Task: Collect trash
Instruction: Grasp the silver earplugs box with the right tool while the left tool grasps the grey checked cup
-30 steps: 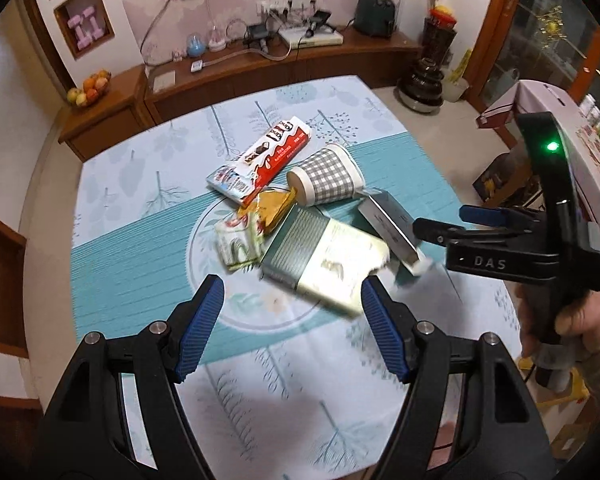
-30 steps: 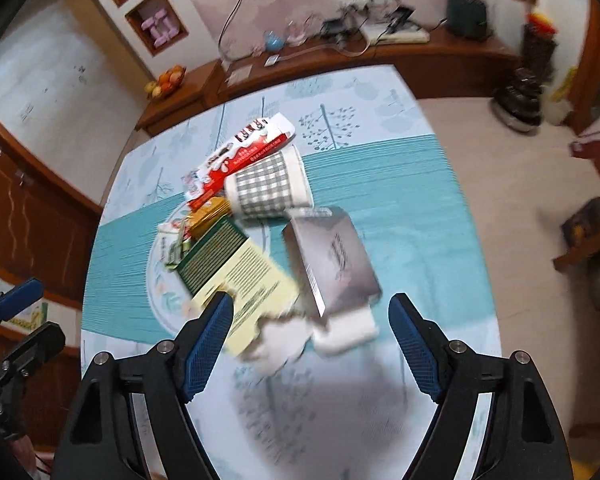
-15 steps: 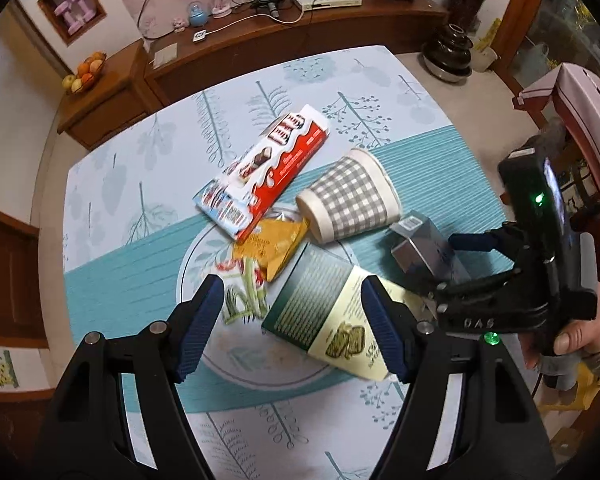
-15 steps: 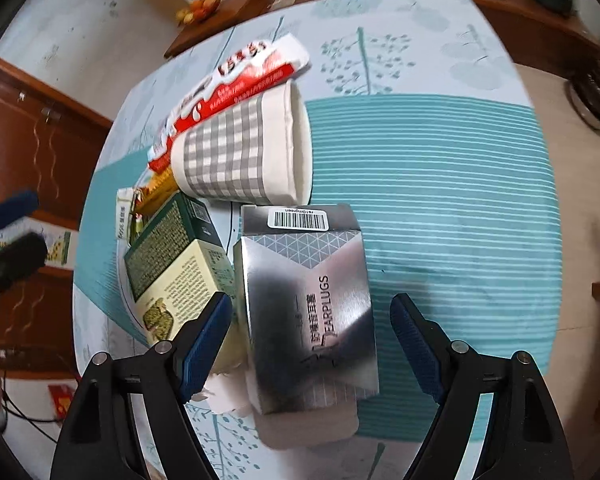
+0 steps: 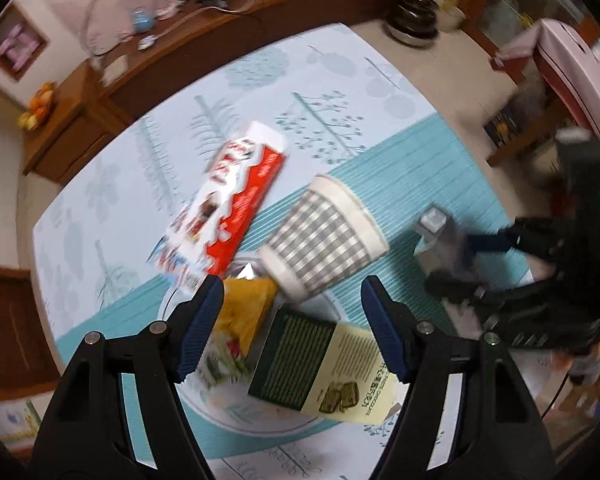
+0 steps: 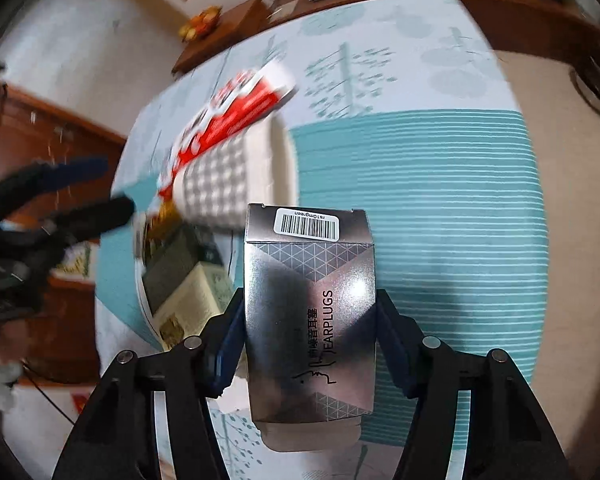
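My right gripper [image 6: 310,344] is shut on a silver earplugs box [image 6: 310,304], its pads pressed on both long sides; the box also shows blurred in the left wrist view [image 5: 440,240], with the right gripper [image 5: 472,268] around it. My left gripper [image 5: 292,328] is open and empty above the trash pile. In the pile lie a grey checked paper cup [image 5: 324,240] on its side, a red and white chocolate wrapper [image 5: 232,196], a yellow wrapper [image 5: 248,308] and a green and cream box [image 5: 324,372].
A round plate [image 5: 240,412] lies under the pile on a teal and white tablecloth [image 5: 400,148]. A wooden sideboard [image 5: 140,64] with cables and a fruit bowl stands behind the table. A dark pot [image 5: 414,20] stands on the floor at the back right.
My right gripper has shut on the earplugs box, which now sits tilted up off the cloth. My left gripper has moved closer to the cup and wrappers.
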`<act>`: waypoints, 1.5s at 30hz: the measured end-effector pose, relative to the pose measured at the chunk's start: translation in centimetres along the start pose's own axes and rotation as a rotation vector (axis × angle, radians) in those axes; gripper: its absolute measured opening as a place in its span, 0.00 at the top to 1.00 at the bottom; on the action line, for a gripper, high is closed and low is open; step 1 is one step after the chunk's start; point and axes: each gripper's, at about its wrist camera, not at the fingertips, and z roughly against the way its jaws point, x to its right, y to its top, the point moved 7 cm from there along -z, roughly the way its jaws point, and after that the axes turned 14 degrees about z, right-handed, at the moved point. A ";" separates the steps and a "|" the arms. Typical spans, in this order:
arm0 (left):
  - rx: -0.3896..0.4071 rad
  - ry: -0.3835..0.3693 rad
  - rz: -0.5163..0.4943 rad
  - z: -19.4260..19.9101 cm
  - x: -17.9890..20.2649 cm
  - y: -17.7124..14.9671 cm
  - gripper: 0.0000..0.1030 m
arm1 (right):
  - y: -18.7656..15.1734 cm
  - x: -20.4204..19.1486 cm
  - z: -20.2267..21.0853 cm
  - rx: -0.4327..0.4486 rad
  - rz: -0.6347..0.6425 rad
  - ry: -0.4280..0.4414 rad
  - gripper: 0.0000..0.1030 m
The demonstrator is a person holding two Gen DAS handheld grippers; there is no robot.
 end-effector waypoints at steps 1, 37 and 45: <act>-0.014 -0.009 -0.027 -0.5 0.4 0.2 0.34 | 0.1 0.7 0.4 0.011 -0.018 0.006 0.41; -0.334 -0.303 -0.096 -9.4 4.3 0.3 0.31 | -1.9 2.4 0.0 0.071 -0.158 0.116 0.41; -0.275 -0.326 -0.036 -7.9 4.1 -0.8 0.53 | -3.0 2.2 0.4 0.087 -0.186 0.117 0.41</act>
